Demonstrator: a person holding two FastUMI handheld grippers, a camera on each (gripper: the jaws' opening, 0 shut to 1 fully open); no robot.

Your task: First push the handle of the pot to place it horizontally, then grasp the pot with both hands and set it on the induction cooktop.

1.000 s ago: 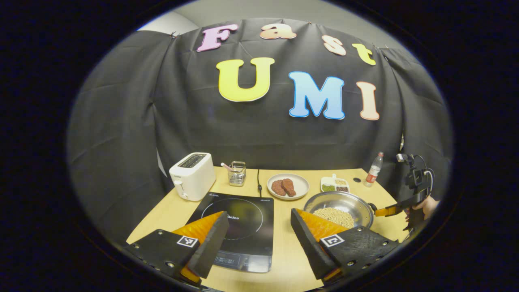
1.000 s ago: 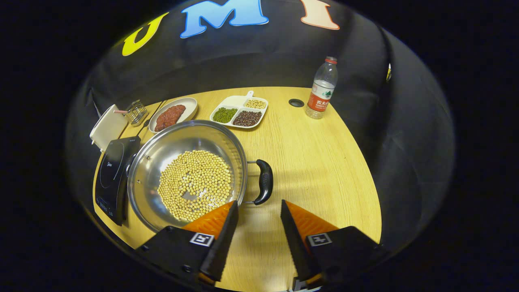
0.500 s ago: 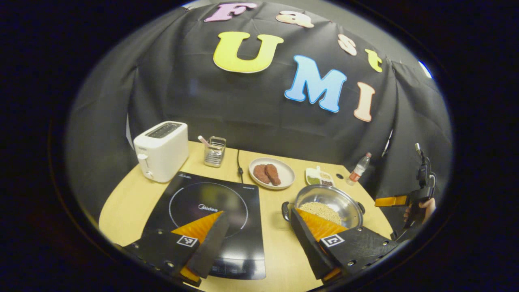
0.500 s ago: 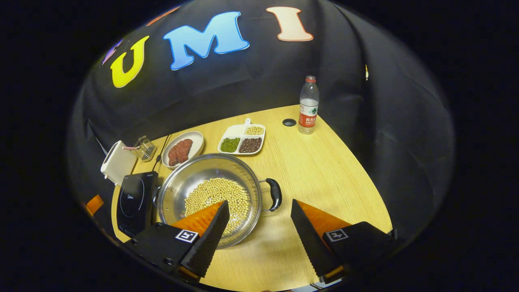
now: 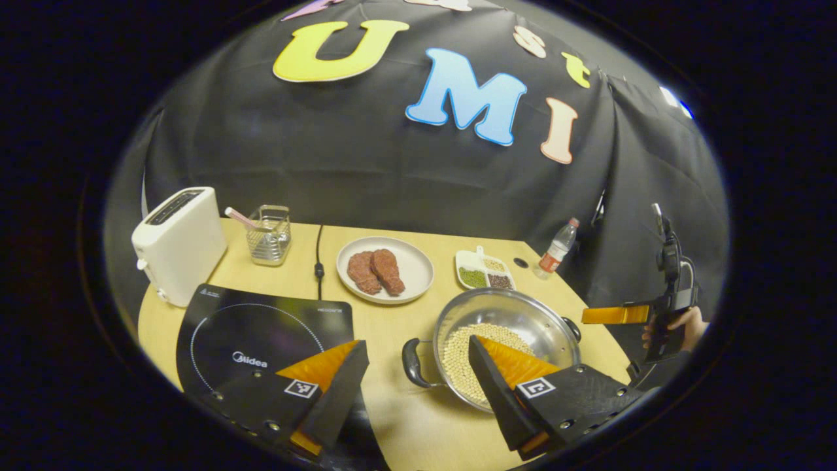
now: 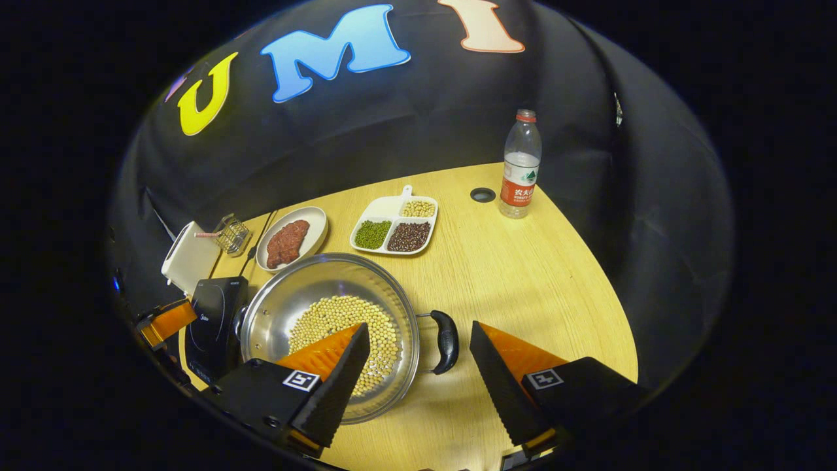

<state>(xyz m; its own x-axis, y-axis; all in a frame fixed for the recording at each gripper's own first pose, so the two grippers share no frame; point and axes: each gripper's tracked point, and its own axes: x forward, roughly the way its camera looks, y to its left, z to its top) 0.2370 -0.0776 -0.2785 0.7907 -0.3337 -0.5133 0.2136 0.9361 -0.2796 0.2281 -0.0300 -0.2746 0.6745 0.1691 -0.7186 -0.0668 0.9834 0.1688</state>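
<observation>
A steel pot (image 5: pixel 523 313) holding pale beans (image 5: pixel 471 343) sits on the wooden table, right of the black induction cooktop (image 5: pixel 261 327). Its two black handles point left (image 5: pixel 410 363) and right (image 5: pixel 571 329). My left gripper (image 5: pixel 415 345) is open, low over the table, with the left handle between its fingers. In the right gripper view the pot (image 6: pixel 288 301) is at centre left, and my right gripper (image 6: pixel 418 329) is open above its right handle (image 6: pixel 448 332). The cooktop (image 6: pixel 212 314) lies beyond the pot.
Behind the cooktop stand a white toaster (image 5: pixel 180 242) and a wire holder (image 5: pixel 268 234). A plate of meat (image 5: pixel 386 269), a divided dish of beans (image 5: pixel 485 271) and a water bottle (image 5: pixel 556 250) line the back. A hand (image 5: pixel 680 324) holds the right gripper.
My left gripper has swung right and lower, bringing the pot's left handle between its fingers. The right gripper pulled back and rose, then steadied over the right handle. The pot looks unmoved.
</observation>
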